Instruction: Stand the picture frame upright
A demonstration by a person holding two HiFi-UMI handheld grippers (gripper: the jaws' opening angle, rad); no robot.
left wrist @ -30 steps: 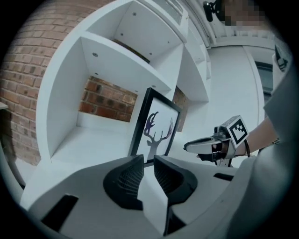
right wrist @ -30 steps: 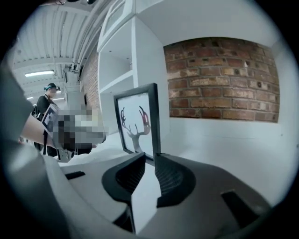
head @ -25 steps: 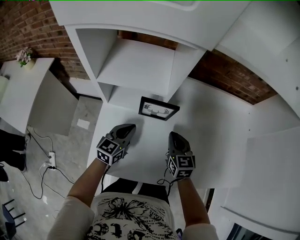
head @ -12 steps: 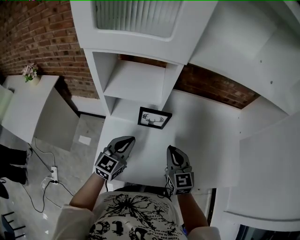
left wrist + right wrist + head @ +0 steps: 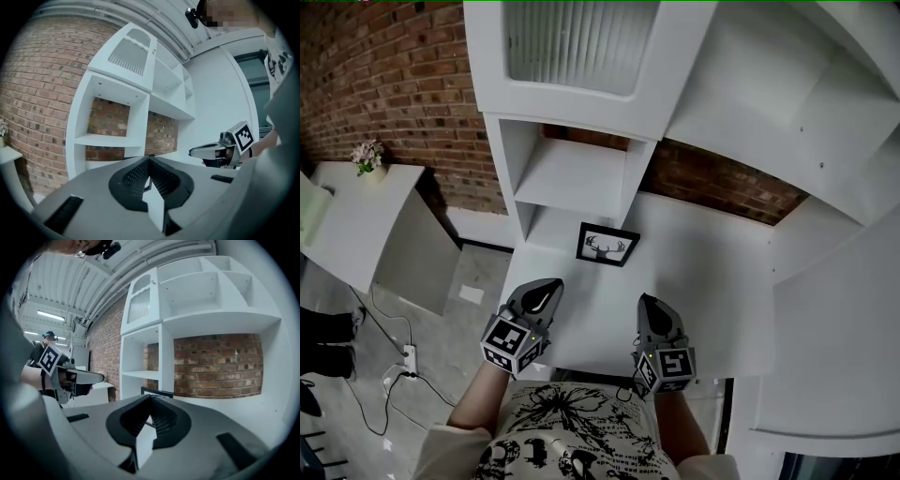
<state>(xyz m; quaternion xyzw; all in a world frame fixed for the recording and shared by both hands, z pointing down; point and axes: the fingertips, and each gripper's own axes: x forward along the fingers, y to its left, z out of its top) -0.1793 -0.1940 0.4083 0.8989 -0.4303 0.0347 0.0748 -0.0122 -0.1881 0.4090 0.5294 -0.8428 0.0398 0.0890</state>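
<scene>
Head view: the picture frame (image 5: 607, 245) rests on the white desk (image 5: 712, 281) at the foot of the shelf unit (image 5: 572, 178), with its printed face showing to the camera. It appears to lie flat or leaned back; I cannot settle which. Its long axis runs across my reach. It sits ahead of and between my left gripper (image 5: 542, 291) and right gripper (image 5: 650, 305), well apart from both and about equally near. Both pairs of jaws are closed and empty.

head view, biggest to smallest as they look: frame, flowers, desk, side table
1. desk
2. side table
3. frame
4. flowers, which are farther from the camera, so their real size is unsure
</scene>
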